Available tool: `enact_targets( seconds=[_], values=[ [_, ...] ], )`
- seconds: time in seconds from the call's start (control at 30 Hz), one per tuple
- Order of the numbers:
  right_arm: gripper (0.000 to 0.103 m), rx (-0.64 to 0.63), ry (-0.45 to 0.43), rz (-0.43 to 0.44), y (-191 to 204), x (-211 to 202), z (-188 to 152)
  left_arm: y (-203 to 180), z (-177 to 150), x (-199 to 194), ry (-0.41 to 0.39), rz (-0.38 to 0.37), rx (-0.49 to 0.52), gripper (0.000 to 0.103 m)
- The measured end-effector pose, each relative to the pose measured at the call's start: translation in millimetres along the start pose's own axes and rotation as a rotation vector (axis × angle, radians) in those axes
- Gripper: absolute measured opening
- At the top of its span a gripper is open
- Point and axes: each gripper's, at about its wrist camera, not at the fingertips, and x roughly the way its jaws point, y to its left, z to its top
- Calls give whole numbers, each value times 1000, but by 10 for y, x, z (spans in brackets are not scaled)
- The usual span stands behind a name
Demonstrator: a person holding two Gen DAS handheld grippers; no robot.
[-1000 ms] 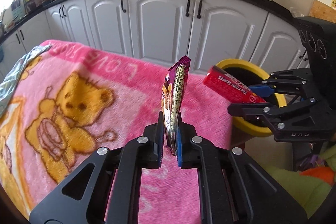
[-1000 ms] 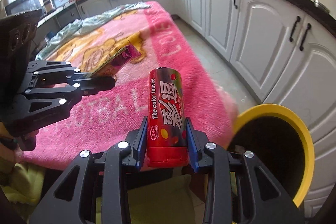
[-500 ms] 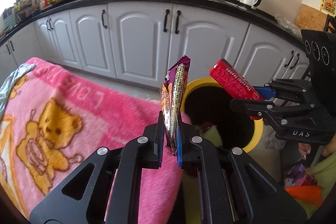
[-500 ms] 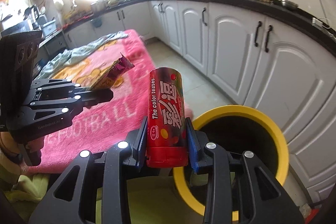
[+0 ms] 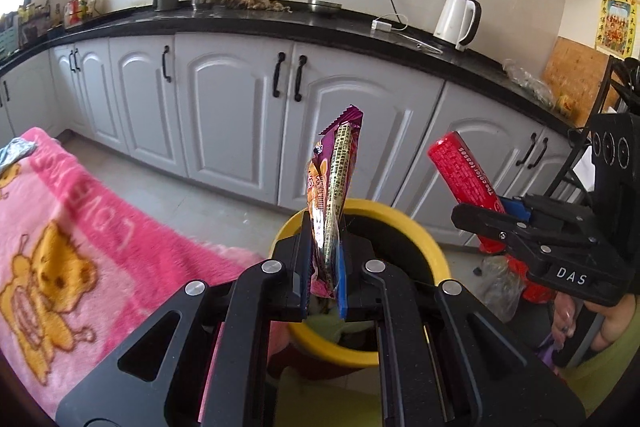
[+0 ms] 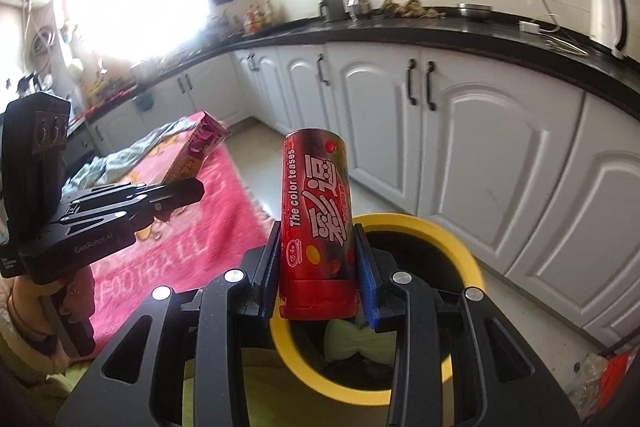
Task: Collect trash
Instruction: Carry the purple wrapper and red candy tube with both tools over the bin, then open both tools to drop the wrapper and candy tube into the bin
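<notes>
My left gripper [image 5: 324,267] is shut on a purple and gold snack wrapper [image 5: 332,195] and holds it upright over the near rim of a yellow-rimmed trash bin [image 5: 424,235]. My right gripper [image 6: 318,275] is shut on a red candy tube [image 6: 316,223] marked "The color teases", held upright above the same bin [image 6: 448,235]. The right gripper and tube [image 5: 464,179] show at the right in the left wrist view. The left gripper with the wrapper [image 6: 196,155] shows at the left in the right wrist view. Some trash lies inside the bin.
A pink blanket with bear prints [image 5: 60,227] covers a table left of the bin. White kitchen cabinets [image 5: 240,115] under a black counter run behind. A white kettle [image 5: 456,19] stands on the counter. A plastic bag [image 5: 500,283] lies on the floor right of the bin.
Both grippers have swung away from the pink blanket towards the bin, each still holding its item. The bin now sits right under both sets of fingers.
</notes>
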Motion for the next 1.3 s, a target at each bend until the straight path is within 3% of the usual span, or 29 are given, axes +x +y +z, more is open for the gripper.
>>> enact_targets(
  seconds=[0.3,0.6,1.3],
  values=[
    [32,81,-19,-46,-343,-72,-182,-239,-62,300,14,-21,6,5],
    [32,102,39,-88,-454,212,-428,-283,-242,574,61,-24,13,6],
    [33,161,166,-80,-561,658,-695,-236,-502,1018,189,-44,5,6]
  ],
)
